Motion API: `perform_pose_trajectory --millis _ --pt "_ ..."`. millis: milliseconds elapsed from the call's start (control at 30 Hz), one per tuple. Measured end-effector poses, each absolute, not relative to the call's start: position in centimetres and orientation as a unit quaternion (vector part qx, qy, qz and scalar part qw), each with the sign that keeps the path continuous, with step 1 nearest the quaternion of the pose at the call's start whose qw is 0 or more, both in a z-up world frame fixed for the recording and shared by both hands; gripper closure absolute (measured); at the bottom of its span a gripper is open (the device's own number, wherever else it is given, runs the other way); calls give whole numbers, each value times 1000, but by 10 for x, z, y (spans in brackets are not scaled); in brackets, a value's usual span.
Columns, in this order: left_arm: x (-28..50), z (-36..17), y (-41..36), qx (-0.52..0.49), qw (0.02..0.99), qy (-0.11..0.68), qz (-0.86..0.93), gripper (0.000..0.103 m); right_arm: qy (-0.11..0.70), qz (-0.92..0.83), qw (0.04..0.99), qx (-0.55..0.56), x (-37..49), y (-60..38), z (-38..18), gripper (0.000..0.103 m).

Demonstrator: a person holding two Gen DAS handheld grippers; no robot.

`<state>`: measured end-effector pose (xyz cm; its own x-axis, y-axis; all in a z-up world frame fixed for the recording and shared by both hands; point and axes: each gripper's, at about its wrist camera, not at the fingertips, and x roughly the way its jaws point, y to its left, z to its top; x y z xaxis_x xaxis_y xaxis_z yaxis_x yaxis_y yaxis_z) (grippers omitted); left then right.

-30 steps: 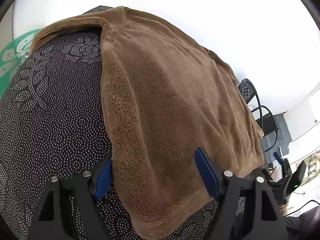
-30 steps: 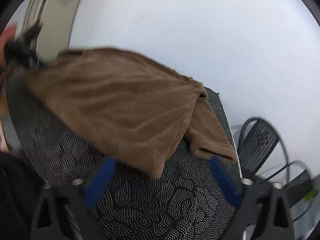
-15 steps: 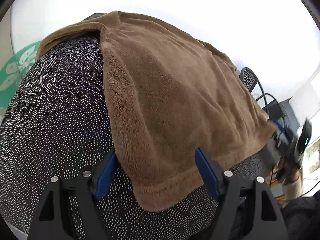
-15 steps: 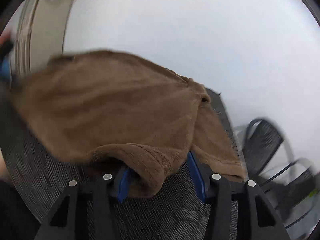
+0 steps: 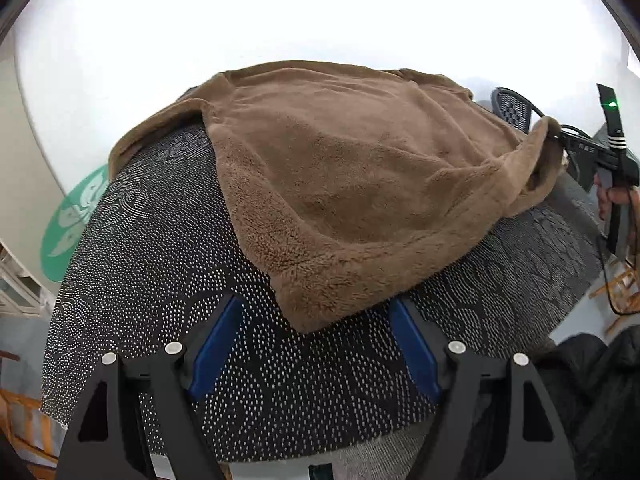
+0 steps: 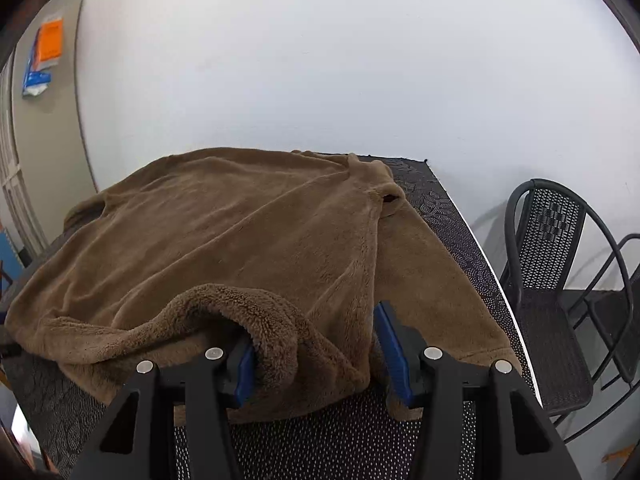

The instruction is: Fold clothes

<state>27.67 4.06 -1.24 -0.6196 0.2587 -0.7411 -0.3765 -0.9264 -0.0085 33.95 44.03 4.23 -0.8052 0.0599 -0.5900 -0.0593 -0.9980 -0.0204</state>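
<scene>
A brown fleece garment [image 5: 360, 168] lies spread on a table under a dark dotted cloth [image 5: 160, 260]. My left gripper [image 5: 314, 312] is open and low over the cloth. The garment's near corner reaches just between its blue fingertips, untouched by either pad. My right gripper [image 6: 316, 336] is shut on the garment [image 6: 240, 232] at its near hem, which is bunched into a raised roll between the pads. In the left wrist view that right gripper [image 5: 560, 136] shows at the far right, holding the lifted corner up off the table.
The table's right edge [image 6: 480, 256] runs beside black mesh chairs [image 6: 552, 264]. A white wall stands behind the table. A green round sign [image 5: 76, 216] lies left of the table. A person's hand [image 5: 616, 196] grips the right tool.
The right gripper closed on the garment's near hem and lifted it into a roll. The left gripper drew back, so the garment's corner now lies at its fingertips rather than deep between them.
</scene>
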Motion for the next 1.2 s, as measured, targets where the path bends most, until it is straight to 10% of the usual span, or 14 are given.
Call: perform_pose_trajectory --millis 433,1033,1200 --pt "266 19 -16 -337 106 -90 931 23 -14 953 62 -297 347 447 41 49" --pt "286 34 -41 -320 -5 25 947 13 -209 925 159 -274 379 412 38 29" --pt "305 56 -57 -314 28 18 949 14 -253 916 123 -284 413 393 50 60"
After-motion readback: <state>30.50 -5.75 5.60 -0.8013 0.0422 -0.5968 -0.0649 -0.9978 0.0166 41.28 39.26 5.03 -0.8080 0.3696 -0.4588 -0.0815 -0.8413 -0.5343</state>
